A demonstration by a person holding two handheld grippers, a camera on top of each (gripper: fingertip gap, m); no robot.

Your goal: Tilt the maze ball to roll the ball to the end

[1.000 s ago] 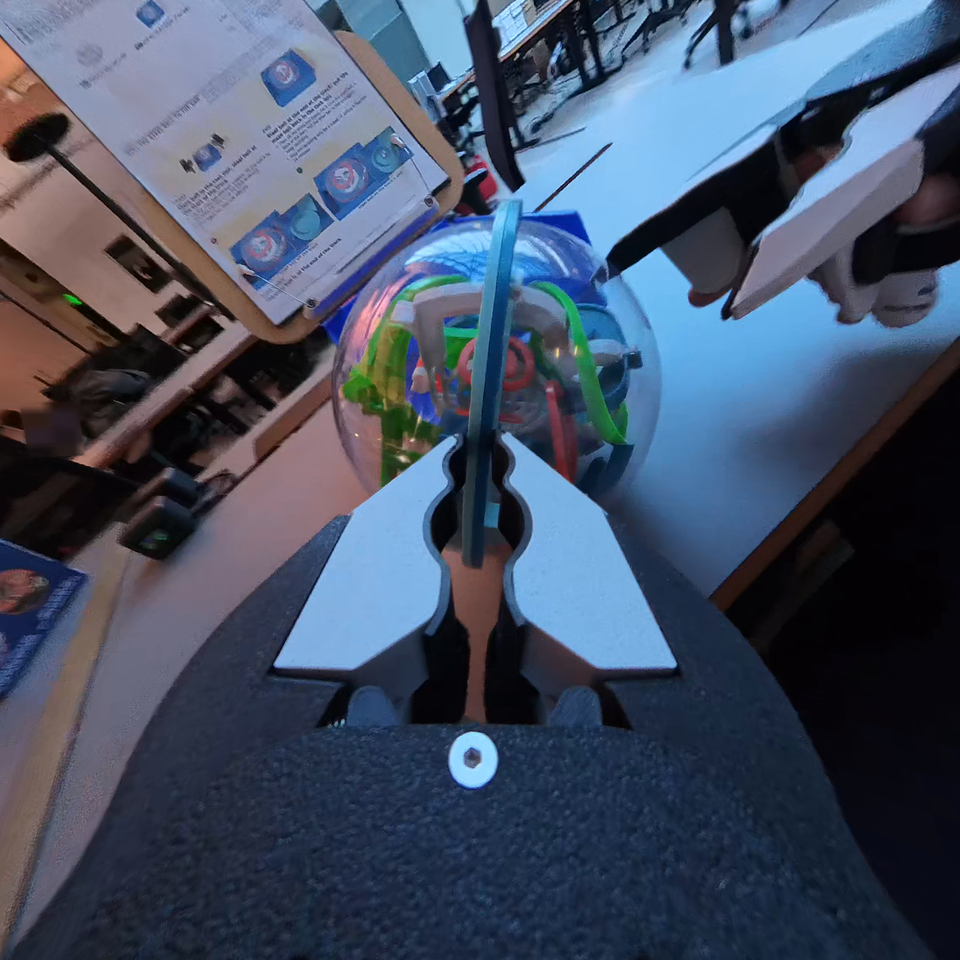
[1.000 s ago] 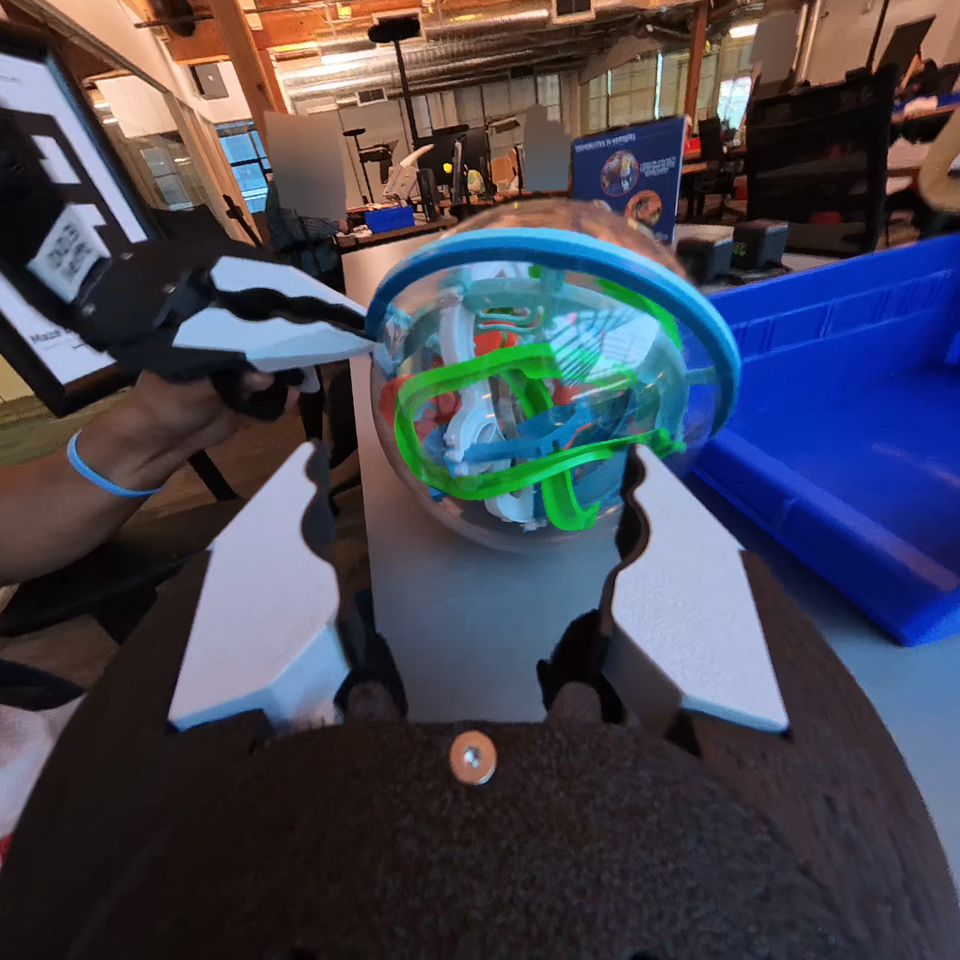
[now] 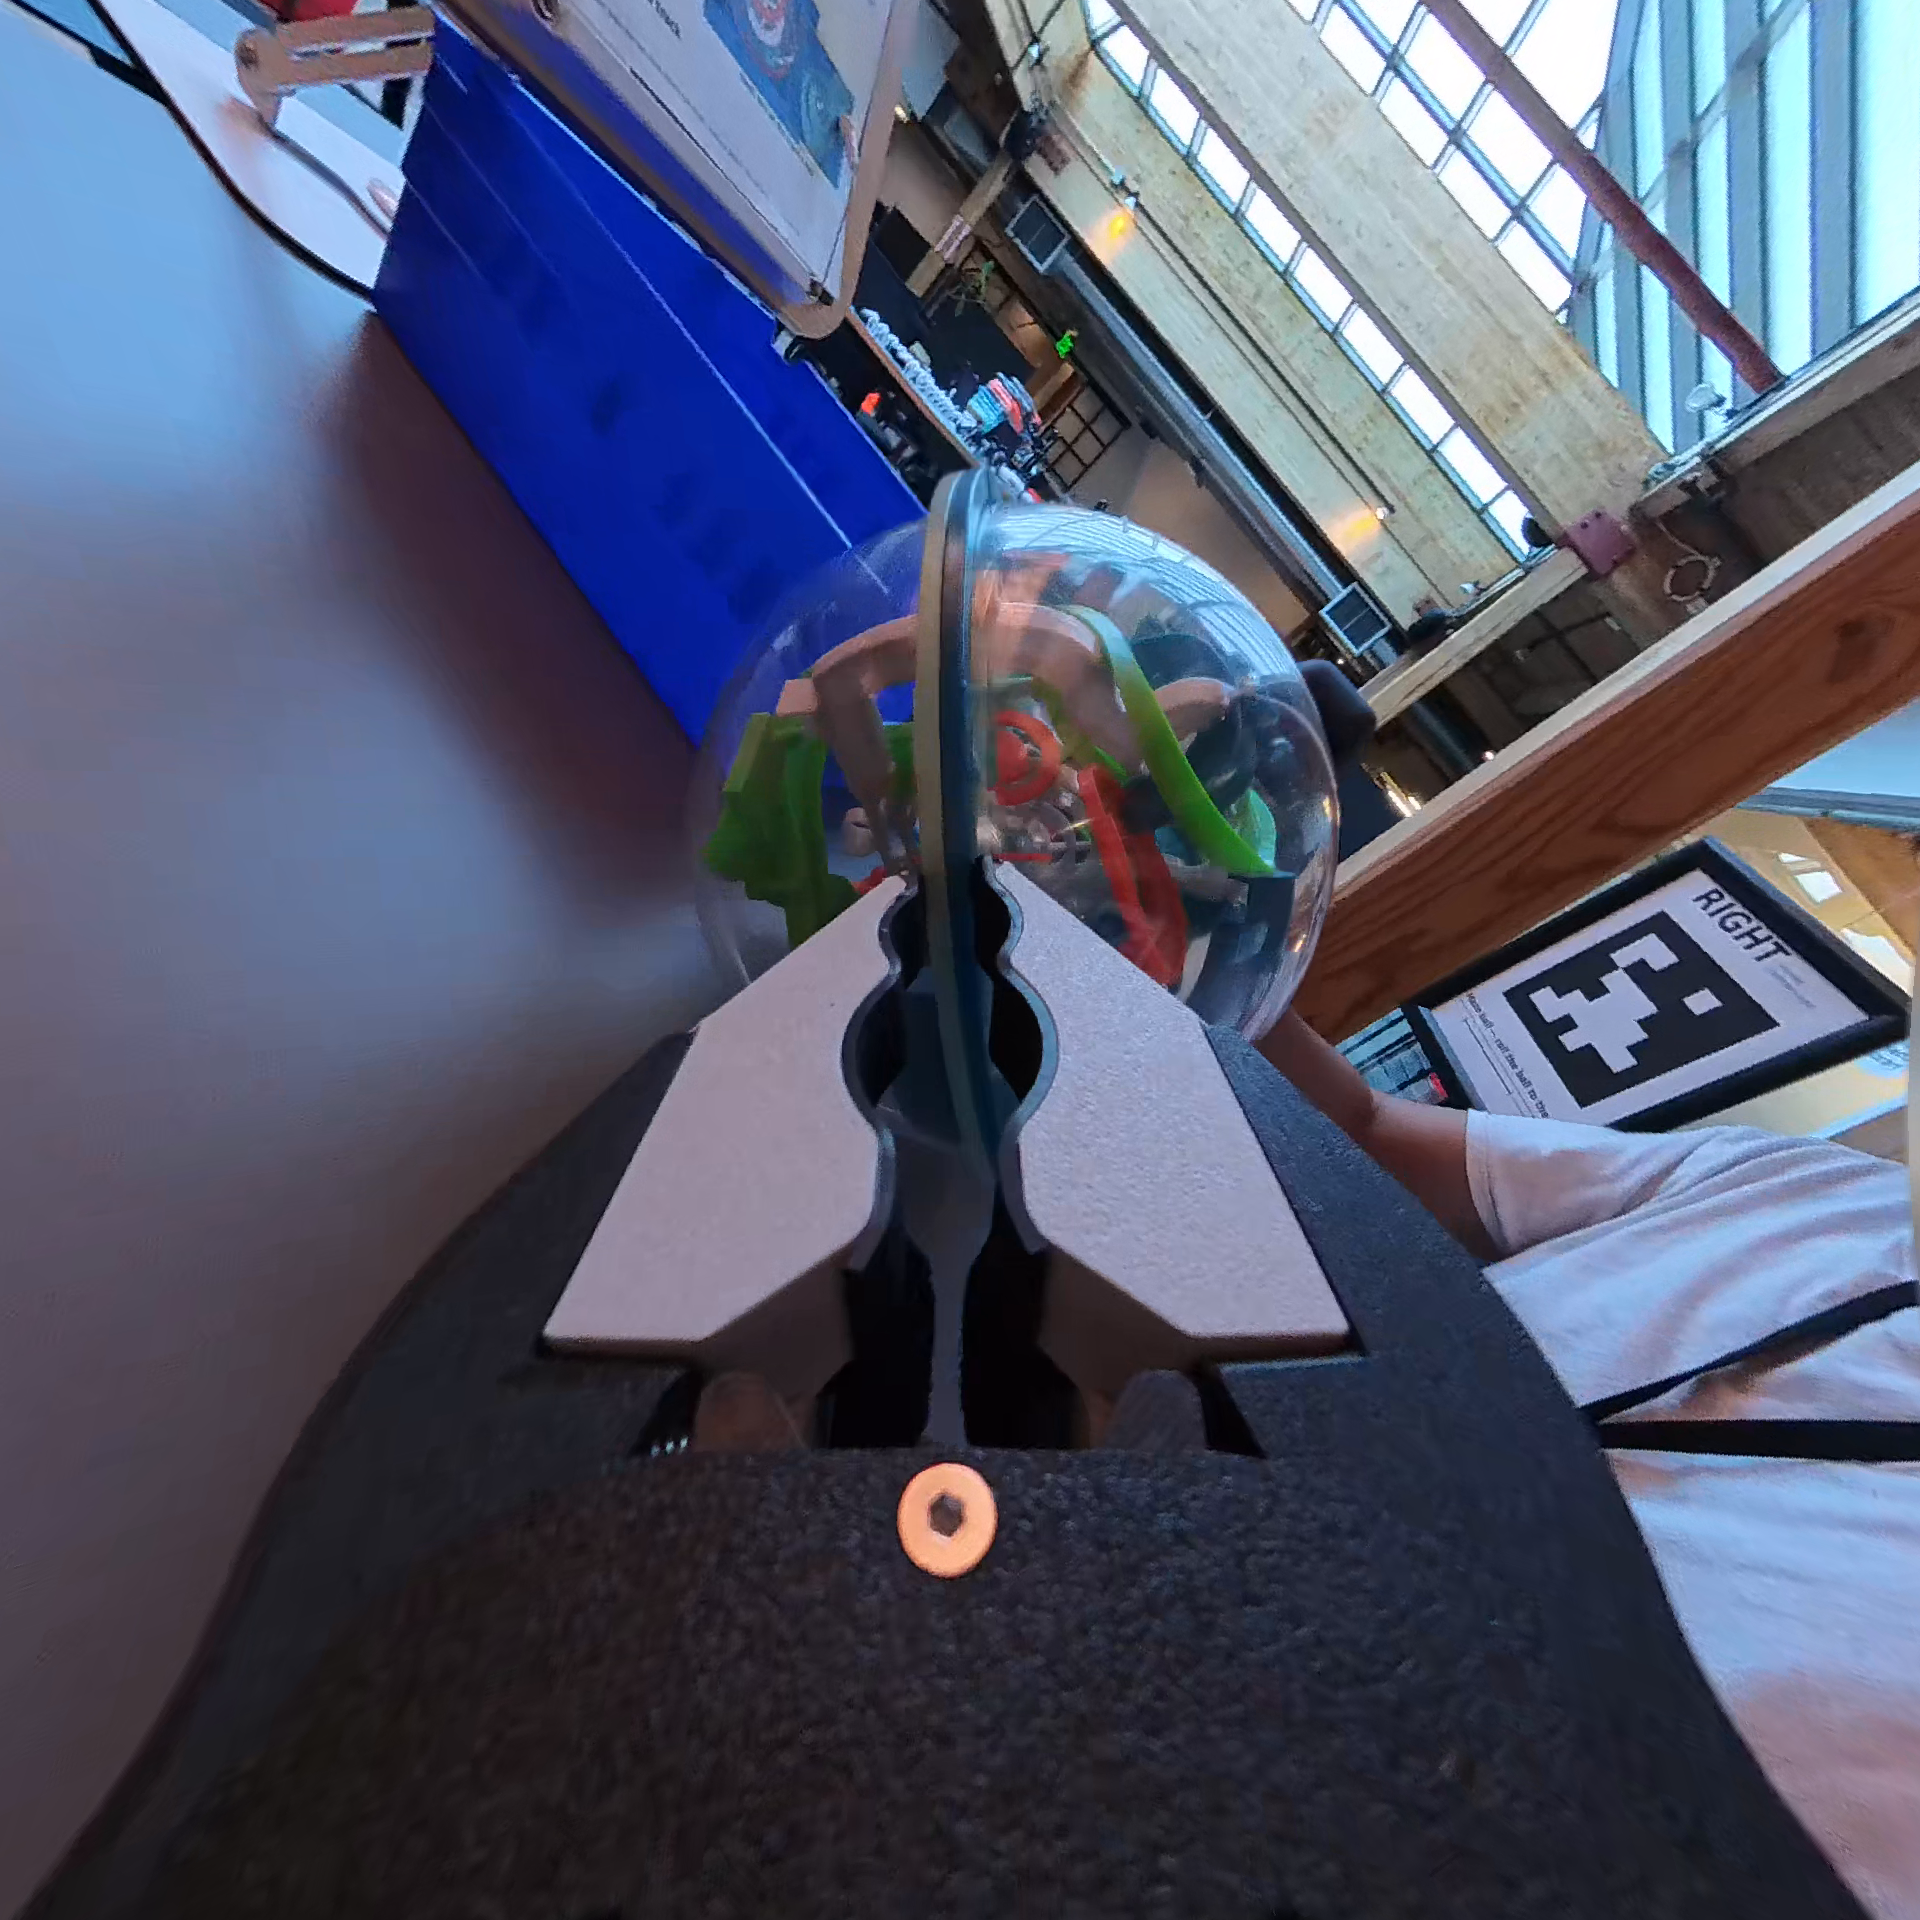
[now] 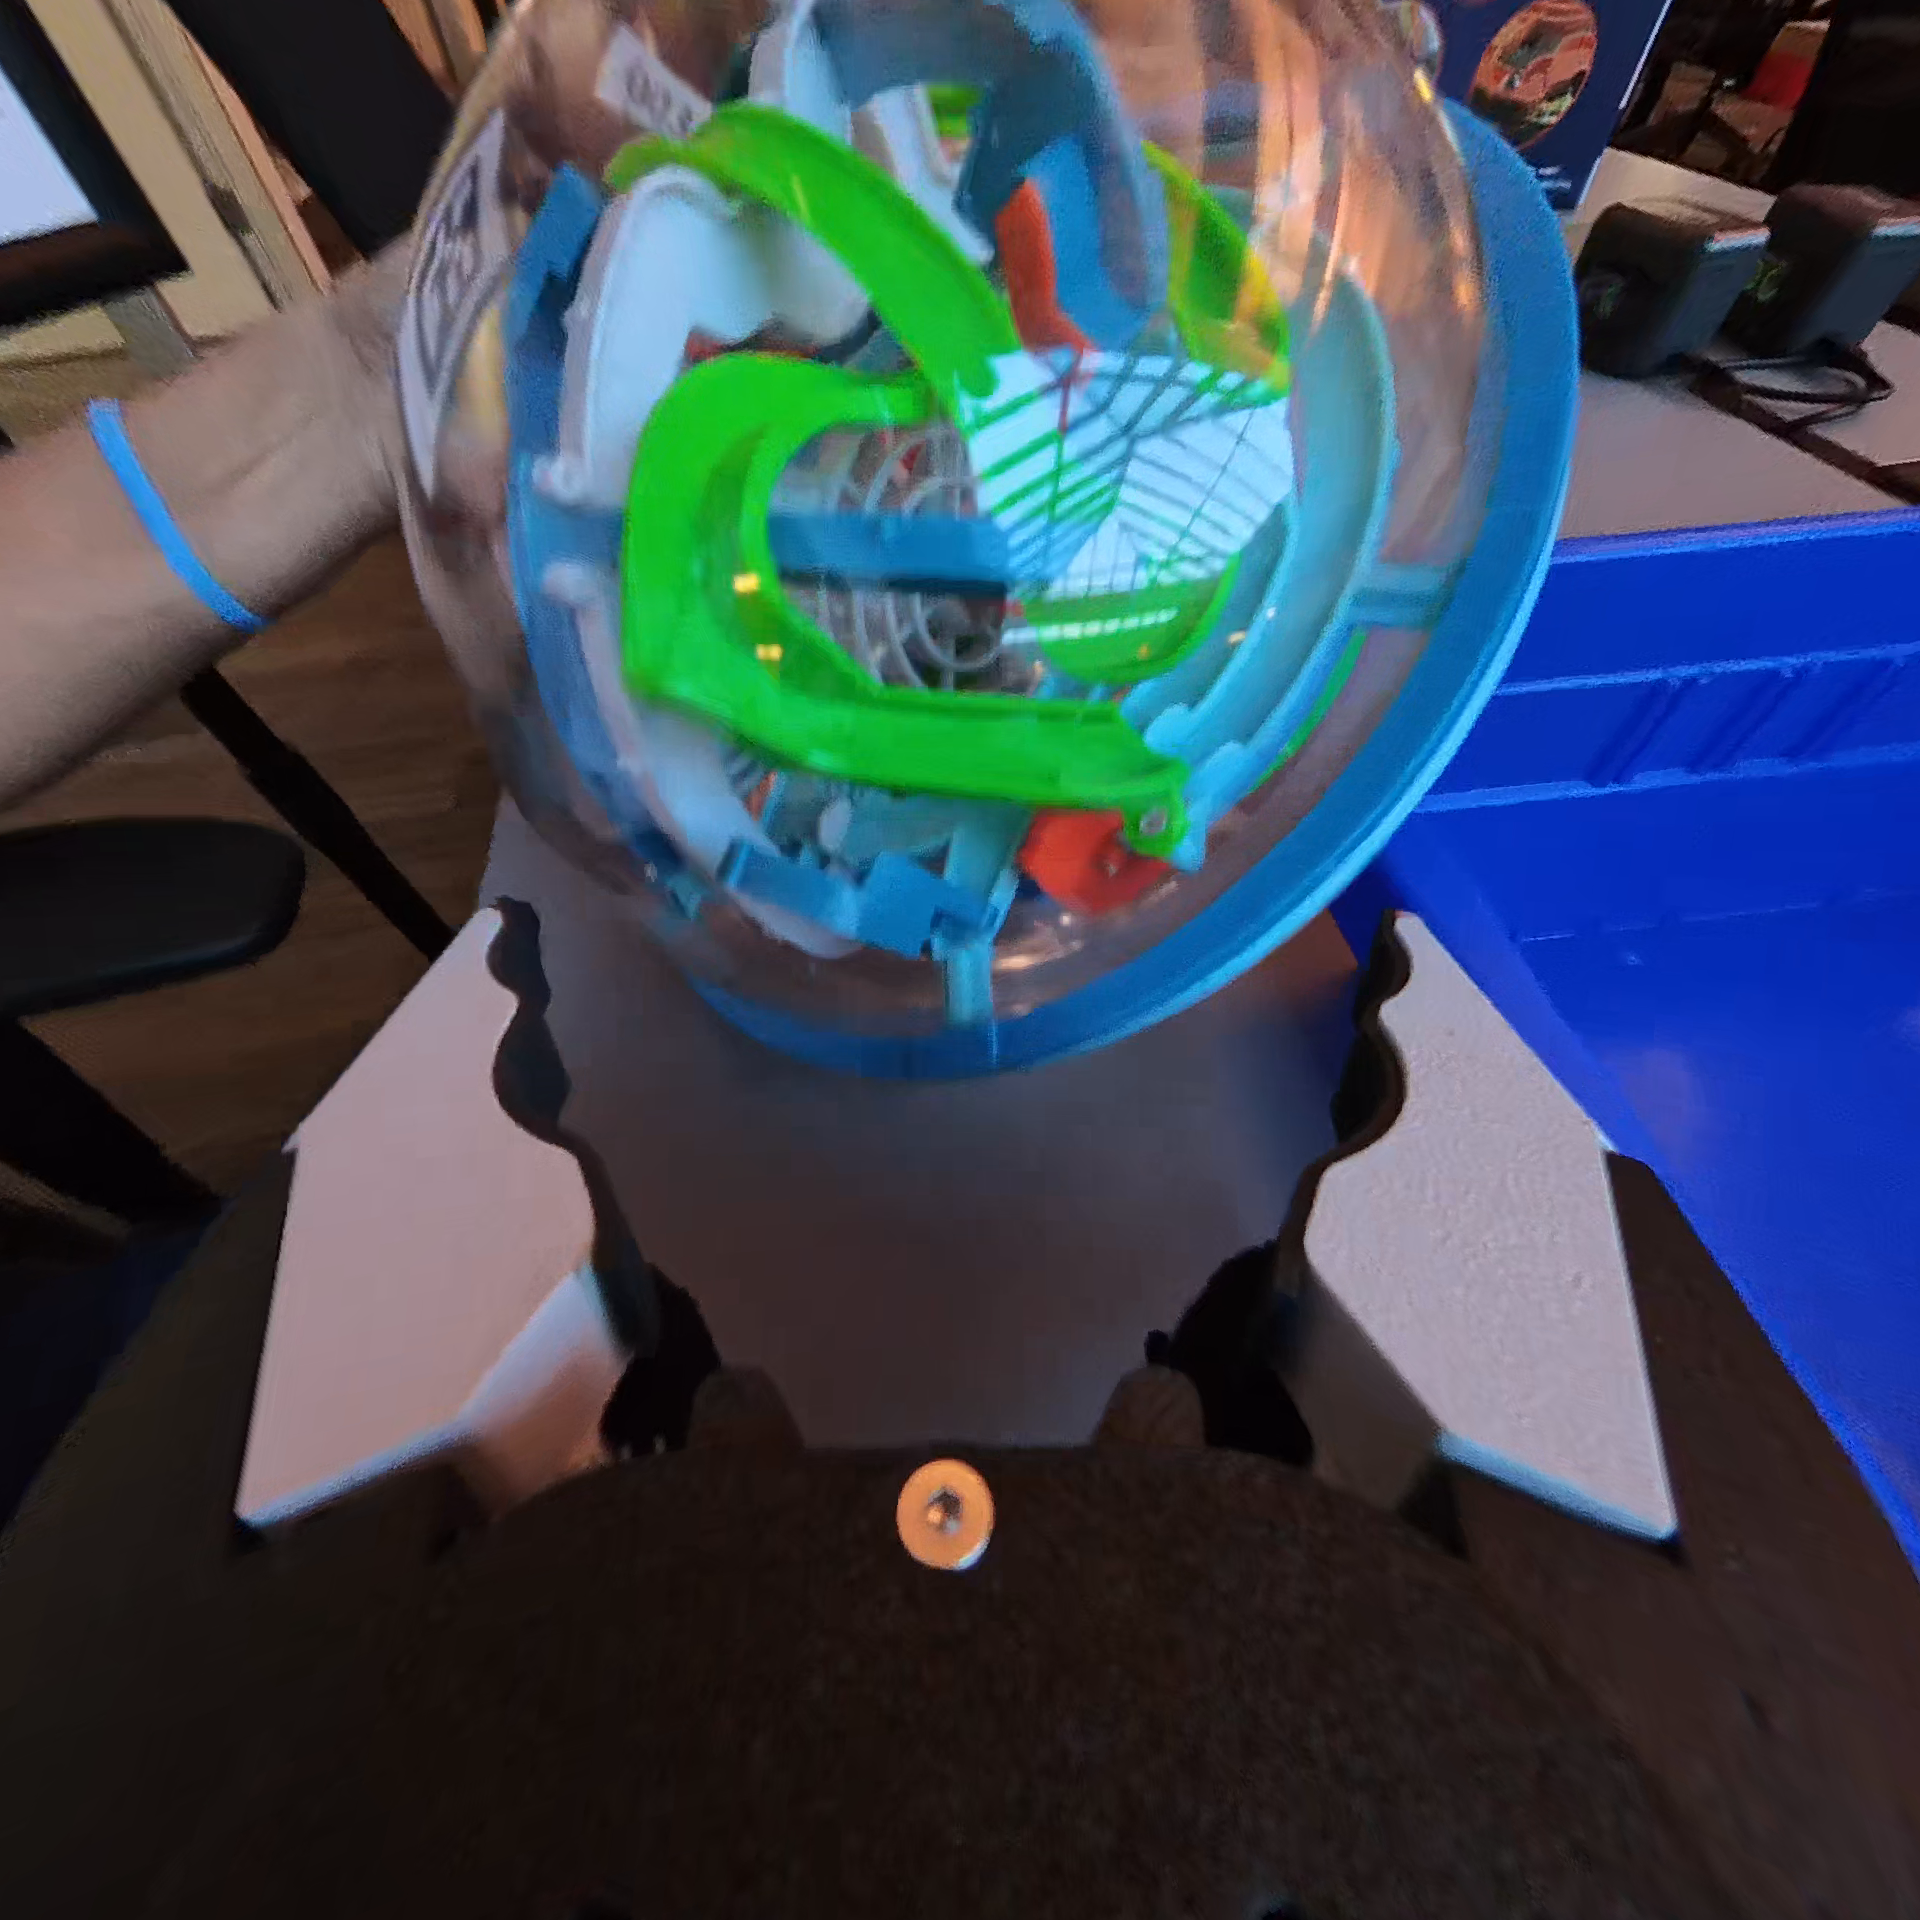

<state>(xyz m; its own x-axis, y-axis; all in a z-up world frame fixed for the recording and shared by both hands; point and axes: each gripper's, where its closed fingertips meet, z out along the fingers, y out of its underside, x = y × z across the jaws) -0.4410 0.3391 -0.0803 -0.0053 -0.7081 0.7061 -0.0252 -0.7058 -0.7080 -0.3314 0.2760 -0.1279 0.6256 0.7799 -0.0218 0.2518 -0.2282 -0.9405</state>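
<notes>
The left gripper's (image 3: 943,883) 2 pale fingers (image 3: 758,1122) are pressed in on the blue rim band (image 3: 940,727) of the maze ball (image 3: 1101,748), pinching that thin ring edge-on between their wavy inner faces. The right gripper's (image 4: 951,935) fingers (image 4: 416,1195) are spread wide with nothing between them; the maze ball (image 4: 935,499) sits just beyond their tips, its blue rim band (image 4: 1496,582) near them, though contact cannot be judged.

The clear sphere is held off the worktop (image 3: 208,831), tilted so that the band runs nearly vertical in the left wrist view and slants around the lower right side in the right wrist view. Inside are green tracks (image 4: 727,582), pale blue and white rails and red pieces; the small ball inside cannot be picked out.

Beside the sphere, on the worktop (image 4: 935,1195), stands a blue bin (image 4: 1683,790). In the left wrist view the blue bin (image 3: 623,416) lies behind the sphere, with a board carrying a printed sheet (image 3: 769,114) above it. To the right of the left gripper is a person's white sleeve (image 3: 1714,1299), and past it a framed black-and-white marker card (image 3: 1652,997).

In the right wrist view a forearm with a blue wristband (image 4: 166,520) shows at the left, blurred. Far right on the worktop sit 2 small dark devices (image 4: 1704,281).
</notes>
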